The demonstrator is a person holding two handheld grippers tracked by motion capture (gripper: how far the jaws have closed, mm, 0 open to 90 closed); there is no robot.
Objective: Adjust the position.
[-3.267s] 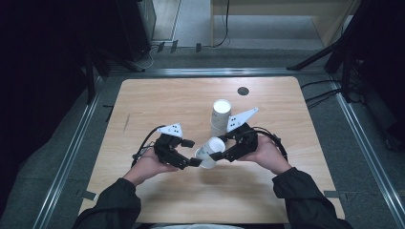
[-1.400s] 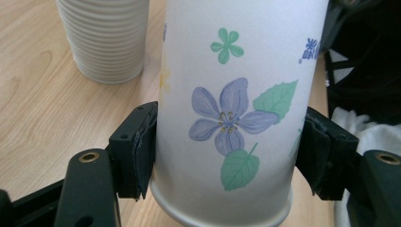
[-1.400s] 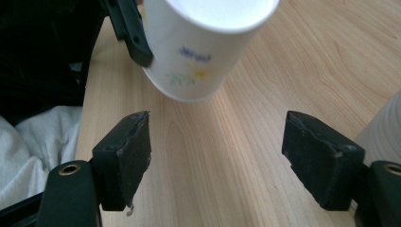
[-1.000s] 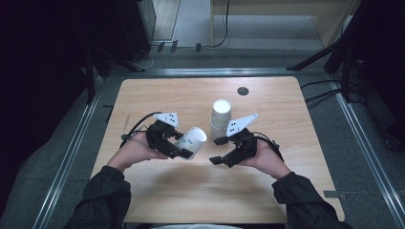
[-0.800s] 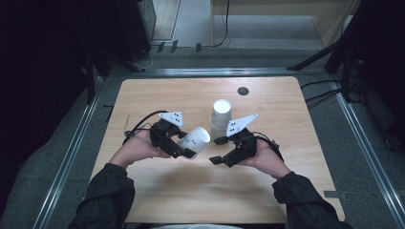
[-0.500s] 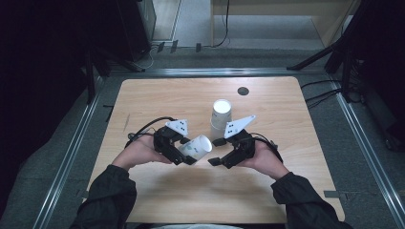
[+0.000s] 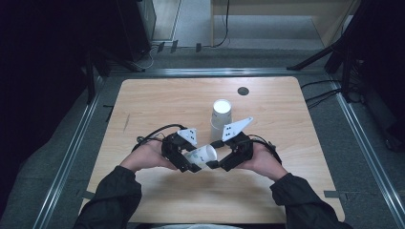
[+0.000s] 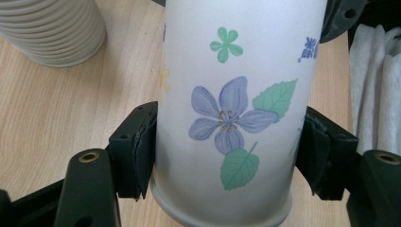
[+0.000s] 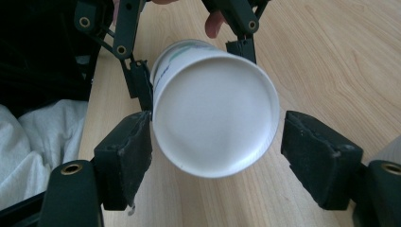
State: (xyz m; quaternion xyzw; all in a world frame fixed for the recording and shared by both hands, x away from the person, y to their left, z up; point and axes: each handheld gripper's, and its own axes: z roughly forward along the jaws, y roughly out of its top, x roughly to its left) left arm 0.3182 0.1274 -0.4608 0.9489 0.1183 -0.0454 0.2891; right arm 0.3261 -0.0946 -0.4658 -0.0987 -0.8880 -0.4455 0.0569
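Note:
A white paper cup (image 7: 204,154) printed with purple flowers and green leaves (image 8: 227,118) lies tilted on its side above the table. My left gripper (image 7: 190,163) is shut on it, with a pad pressed on each side of its wall. The cup's plain white base (image 9: 215,109) points at my right gripper (image 9: 222,156), which stands open around that end. Its left pad (image 9: 127,156) is at the rim of the base, and its right pad (image 9: 321,156) stands apart from it. In the high view my right gripper (image 7: 220,163) faces the left one at the table's front middle.
A stack of upside-down ribbed paper cups (image 7: 221,114) stands just behind the grippers, and its side (image 8: 52,28) is close to the held cup. A small dark disc (image 7: 243,90) lies at the far side of the wooden table (image 7: 153,100). White cloth (image 8: 378,85) is at the person's lap.
My left gripper has carried the cup rightward and toward the front, bringing its base between the right gripper's jaws. The right gripper has barely moved.

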